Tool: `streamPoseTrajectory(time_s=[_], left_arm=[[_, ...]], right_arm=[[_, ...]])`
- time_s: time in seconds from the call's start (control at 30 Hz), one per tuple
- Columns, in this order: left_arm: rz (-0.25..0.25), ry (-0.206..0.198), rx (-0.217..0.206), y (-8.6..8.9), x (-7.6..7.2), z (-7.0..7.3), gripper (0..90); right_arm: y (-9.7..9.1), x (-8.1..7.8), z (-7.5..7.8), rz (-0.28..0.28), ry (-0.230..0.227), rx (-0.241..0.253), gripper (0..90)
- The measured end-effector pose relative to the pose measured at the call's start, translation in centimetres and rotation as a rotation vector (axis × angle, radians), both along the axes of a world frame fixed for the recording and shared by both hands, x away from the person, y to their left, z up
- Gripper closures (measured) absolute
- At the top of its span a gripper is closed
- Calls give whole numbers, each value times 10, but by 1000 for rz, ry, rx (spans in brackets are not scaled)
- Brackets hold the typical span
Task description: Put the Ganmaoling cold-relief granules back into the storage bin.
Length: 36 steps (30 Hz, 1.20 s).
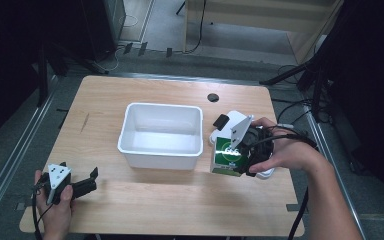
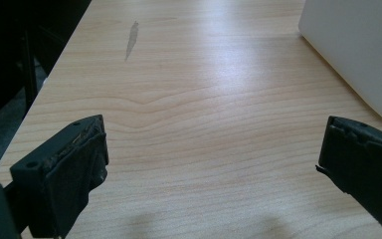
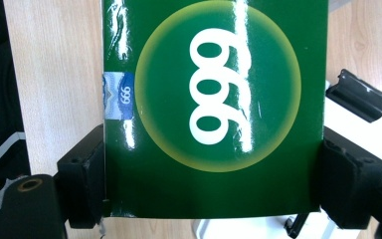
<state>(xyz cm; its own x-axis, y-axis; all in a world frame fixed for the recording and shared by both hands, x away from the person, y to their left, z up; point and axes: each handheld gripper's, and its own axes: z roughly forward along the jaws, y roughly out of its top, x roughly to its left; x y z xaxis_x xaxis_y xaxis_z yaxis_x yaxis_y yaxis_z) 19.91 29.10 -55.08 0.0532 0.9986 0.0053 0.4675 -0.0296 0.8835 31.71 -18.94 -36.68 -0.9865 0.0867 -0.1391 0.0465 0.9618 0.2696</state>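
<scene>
Jaws of our right gripper [image 3: 211,184] are squeezing a green box [image 3: 214,104] from both sides, just right of the white tub [image 1: 161,135]. Our left gripper [image 2: 211,169] is sitting wide open near the table's front left corner, holding nothing. We are working on a light wooden table [image 1: 130,197] over a grey floor [image 1: 10,150].

Green box [image 3: 214,109] top cut off by frame edge; white tub [image 2: 358,50] mostly cropped.
</scene>
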Motion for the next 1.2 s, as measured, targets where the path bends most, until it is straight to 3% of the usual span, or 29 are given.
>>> streamPoseTrajectory(time_s=[0.73, 1.2], left_arm=[[0, -4, -4, 0, 0, 0, 0], [-5, -7, -7, 0, 0, 0, 0]], right_arm=[[16, 13, 21, 6, -6, 0, 160], [37, 23, 32, 19, -3, 4, 160]])
